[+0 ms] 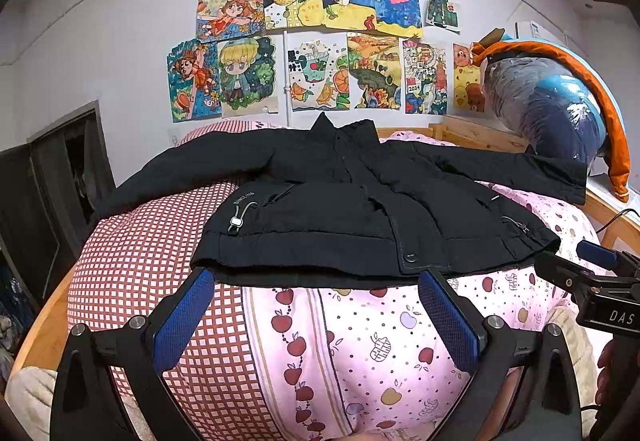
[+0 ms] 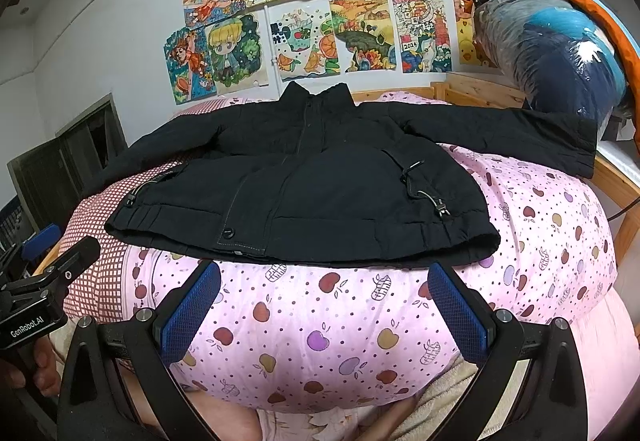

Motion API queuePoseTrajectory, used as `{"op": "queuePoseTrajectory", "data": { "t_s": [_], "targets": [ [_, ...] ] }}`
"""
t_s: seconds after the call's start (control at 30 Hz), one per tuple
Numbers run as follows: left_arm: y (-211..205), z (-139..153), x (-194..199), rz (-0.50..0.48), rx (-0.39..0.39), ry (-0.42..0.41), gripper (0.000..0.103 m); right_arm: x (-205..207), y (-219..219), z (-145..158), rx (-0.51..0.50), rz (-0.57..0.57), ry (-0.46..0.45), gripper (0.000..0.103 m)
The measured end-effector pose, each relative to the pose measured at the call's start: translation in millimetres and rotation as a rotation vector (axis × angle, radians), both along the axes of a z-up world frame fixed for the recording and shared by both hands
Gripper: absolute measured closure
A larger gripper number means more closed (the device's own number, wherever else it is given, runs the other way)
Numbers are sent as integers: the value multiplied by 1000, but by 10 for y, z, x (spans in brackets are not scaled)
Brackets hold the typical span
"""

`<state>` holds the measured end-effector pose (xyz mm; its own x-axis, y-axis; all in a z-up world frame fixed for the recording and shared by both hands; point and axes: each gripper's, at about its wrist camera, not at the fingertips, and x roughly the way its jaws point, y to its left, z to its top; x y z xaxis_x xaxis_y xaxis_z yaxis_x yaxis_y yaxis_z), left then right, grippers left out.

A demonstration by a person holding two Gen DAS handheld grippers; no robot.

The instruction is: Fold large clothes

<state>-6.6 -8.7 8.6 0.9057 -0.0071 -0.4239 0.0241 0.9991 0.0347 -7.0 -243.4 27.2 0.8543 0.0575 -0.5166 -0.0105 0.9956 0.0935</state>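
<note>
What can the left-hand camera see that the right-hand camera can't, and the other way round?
Only the left wrist view shows the right gripper at its right edge, marked DAS. Only the right wrist view shows the left gripper at its left edge, marked GenRobot.AI. Both show the black jacket spread flat, sleeves out, on the pink apple-print quilt, drawings on the wall, and open blue-padded jaws.

Jacket (image 1: pixel 340 201): matt black padded cloth, stitched seams, glossy snap button. Quilt (image 2: pixel 360 321): soft printed cotton, pink. Bed frame (image 2: pixel 472 91): bare pale wood. Wall drawings (image 1: pixel 312 41): paper. Storage bag (image 1: pixel 552 101): glossy clear plastic. Left gripper (image 1: pixel 316 317) pads (image 1: pixel 184 317): textured blue rubber.
</note>
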Motion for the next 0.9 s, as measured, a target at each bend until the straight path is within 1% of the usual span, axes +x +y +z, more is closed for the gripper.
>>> {"op": "queuePoseTrajectory", "data": {
  "t_s": [0.17, 0.3, 0.43, 0.57, 0.7, 0.9],
  "targets": [
    [-19, 39, -9, 5, 12, -2, 0, -33, -26, 0, 7, -2, -6, 1],
    [-72, 89, -30, 22, 38, 10, 0, -37, -58, 8, 12, 2, -8, 1],
    [-134, 162, 33, 52, 90, 43, 0, -34, -117, 39, 21, 5, -13, 1],
    [-220, 276, 101, 72, 149, 71, 0, -17, -249, 151, 18, -4, -36, 1],
    [-314, 421, 112, 83, 200, 51, 0, -27, -408, 292, 41, -15, -72, 1],
    [-468, 656, 85, 48, 237, -14, 0, -53, -611, 472, 46, -58, -119, 1]
  ]
}}
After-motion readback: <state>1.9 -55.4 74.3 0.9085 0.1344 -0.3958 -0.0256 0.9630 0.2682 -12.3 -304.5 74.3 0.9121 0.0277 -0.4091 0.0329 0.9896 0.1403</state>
